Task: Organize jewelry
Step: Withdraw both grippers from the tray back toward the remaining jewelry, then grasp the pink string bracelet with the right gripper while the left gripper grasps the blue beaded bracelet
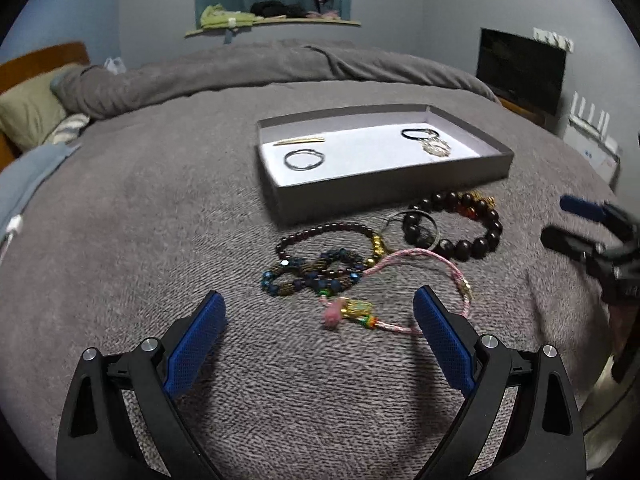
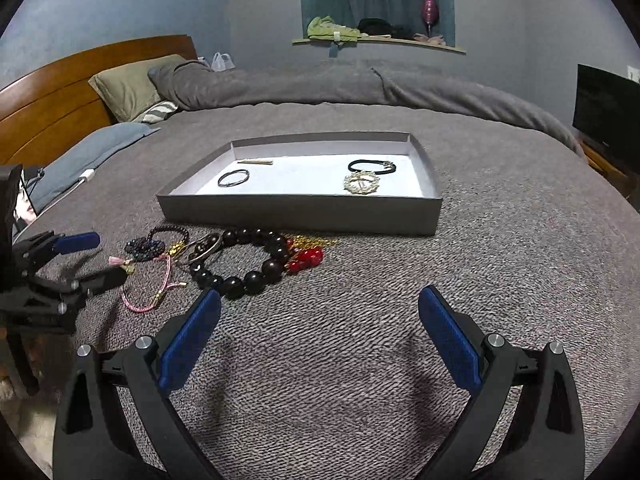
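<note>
I hold my left gripper [image 1: 320,320] and right gripper [image 2: 320,320] both spread apart over the bed [image 2: 360,340], the tray [image 2: 300,210] lying long-side toward me, bracelets [image 1: 360,256] heaped before its near edge.

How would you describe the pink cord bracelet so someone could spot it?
On the bed, find the grey tray. In the pile in front of it, the pink bracelet lies nearest the left gripper. It alone is braided cord, not beads.

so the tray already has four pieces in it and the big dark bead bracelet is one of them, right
Not quite. The tray does hold four pieces, but the big dark bead bracelet is not one of them: it lies on the blanket in front of the tray, as the right wrist view shows.
</note>
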A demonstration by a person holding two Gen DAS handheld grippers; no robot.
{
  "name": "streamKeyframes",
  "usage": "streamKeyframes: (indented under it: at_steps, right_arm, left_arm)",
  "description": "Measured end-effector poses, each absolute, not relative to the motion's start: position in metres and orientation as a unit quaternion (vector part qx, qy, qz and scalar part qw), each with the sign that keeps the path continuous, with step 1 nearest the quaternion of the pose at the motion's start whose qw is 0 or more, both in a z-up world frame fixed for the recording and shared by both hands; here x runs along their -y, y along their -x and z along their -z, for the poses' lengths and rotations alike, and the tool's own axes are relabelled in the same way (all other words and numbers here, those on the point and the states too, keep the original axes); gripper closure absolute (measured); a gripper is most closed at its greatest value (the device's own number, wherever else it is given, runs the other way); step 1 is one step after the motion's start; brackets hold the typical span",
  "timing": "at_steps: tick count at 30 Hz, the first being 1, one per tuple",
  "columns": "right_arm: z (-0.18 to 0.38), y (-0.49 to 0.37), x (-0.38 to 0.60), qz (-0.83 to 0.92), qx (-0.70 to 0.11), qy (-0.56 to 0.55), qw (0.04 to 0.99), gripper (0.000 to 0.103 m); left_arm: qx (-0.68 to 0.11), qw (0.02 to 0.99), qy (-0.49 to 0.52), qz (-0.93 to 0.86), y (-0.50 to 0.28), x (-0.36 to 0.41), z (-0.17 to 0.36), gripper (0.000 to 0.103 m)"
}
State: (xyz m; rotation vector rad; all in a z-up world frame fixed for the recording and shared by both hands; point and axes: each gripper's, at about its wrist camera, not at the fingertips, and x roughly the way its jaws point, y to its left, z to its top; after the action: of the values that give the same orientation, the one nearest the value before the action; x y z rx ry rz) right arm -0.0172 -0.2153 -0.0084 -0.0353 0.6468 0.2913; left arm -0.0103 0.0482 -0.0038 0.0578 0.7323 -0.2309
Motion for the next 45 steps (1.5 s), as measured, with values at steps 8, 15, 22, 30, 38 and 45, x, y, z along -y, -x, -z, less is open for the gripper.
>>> streamKeyframes:
  at_steps: [8, 15, 22, 30, 38, 45]
  right_arm:
    - [0.009, 0.024, 0.198, -0.196, -0.325, 0.003, 0.925, 0.006]
    - [0.010, 0.026, 0.164, -0.244, -0.341, -0.004, 0.908, 0.027]
    - [0.018, 0.024, 0.132, -0.256, -0.348, 0.031, 0.901, 0.058]
    - [0.025, 0.020, 0.123, -0.256, -0.357, 0.044, 0.897, 0.097]
    - [0.006, 0.024, 0.179, -0.218, -0.343, 0.010, 0.914, 0.098]
    - [-0.001, 0.020, 0.194, -0.199, -0.333, 0.010, 0.922, 0.098]
  left_arm:
    - [-0.360, 0.930, 0.010, 0.076, 0.000, -0.071, 0.002, 0.009]
    - [-0.361, 0.931, 0.027, 0.050, -0.010, -0.086, 0.001, 0.010]
    - [-0.359, 0.932, 0.018, 0.053, -0.011, -0.086, 0.001, 0.010]
    - [-0.355, 0.932, 0.010, 0.077, -0.011, -0.077, 0.000, 0.010]
    - [-0.365, 0.926, -0.012, 0.092, -0.012, -0.061, 0.006, 0.024]
    - [-0.360, 0.929, 0.016, 0.081, -0.013, -0.073, 0.001, 0.047]
